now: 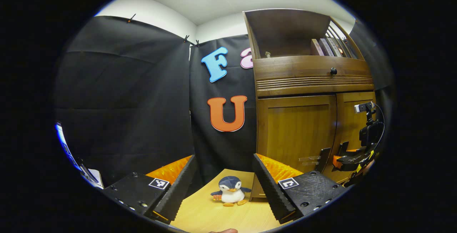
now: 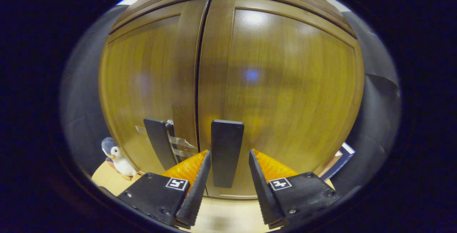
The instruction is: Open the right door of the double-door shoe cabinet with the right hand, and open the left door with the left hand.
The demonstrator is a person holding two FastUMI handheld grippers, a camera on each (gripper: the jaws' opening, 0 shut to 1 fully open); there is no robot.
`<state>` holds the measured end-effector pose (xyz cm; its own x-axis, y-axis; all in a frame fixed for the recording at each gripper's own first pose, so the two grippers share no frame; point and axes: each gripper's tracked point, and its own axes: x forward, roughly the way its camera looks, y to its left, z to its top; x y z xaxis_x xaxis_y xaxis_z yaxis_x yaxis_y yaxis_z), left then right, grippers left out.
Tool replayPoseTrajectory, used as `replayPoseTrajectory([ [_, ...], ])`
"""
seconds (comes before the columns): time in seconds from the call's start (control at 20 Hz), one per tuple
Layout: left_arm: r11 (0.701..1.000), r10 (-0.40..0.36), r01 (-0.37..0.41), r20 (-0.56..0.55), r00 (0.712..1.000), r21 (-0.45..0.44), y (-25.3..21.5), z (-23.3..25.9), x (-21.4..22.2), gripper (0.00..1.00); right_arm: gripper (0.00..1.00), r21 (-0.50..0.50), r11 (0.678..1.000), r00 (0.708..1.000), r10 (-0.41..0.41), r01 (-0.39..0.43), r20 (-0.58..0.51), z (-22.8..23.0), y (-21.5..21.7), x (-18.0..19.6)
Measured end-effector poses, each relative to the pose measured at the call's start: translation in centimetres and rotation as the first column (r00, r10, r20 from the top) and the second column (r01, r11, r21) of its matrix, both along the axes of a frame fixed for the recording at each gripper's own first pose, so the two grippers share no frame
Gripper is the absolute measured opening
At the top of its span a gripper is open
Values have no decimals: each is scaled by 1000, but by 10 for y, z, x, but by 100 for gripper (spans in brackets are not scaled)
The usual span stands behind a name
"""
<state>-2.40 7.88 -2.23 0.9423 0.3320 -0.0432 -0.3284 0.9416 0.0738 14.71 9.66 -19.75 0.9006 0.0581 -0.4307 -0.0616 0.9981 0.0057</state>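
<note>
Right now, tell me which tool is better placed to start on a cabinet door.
Right. The right tool is open with the right door's handle between its fingers, close to the door. The left tool is open too, but faces the penguin toy, well short of the cabinet.

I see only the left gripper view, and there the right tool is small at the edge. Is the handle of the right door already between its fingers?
Observer: Yes. In the right gripper view the right tool is open and the right door's handle stands between its fingers, with a gap on each side.
Operator: Is the right door opened a little?
Observer: No. The right door looks shut against the left door, with only a thin seam between them.
Operator: Is anything beside the cabinet on that side?
Observer: A flat book-like item leans low at the cabinet's right corner.
</note>
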Motion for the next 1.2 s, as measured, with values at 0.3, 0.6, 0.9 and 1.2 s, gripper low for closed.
replayPoseTrajectory([
  [0.3, 1000, -10, 10, 4, 1000, -2, -3, 1, -3, 95, 38, 35, 999, 1000, -8, 8, 13, -4, 9, 1],
  [0.6, 998, -57, 57, -2, 998, -13, -19, -2, -5, 95, 32, 53, 999, 1000, 0, 1, -19, -2, 6, -16],
  [0.9, 995, -104, 104, -16, 994, -6, -35, -6, -9, 95, 32, 77, 997, 1000, 14, -12, -19, -1, 0, -40],
  [1.2, 989, -145, 145, -27, 989, -17, -48, -9, -14, 95, 29, 90, 996, 1000, 28, -26, -14, 0, -7, -64],
])
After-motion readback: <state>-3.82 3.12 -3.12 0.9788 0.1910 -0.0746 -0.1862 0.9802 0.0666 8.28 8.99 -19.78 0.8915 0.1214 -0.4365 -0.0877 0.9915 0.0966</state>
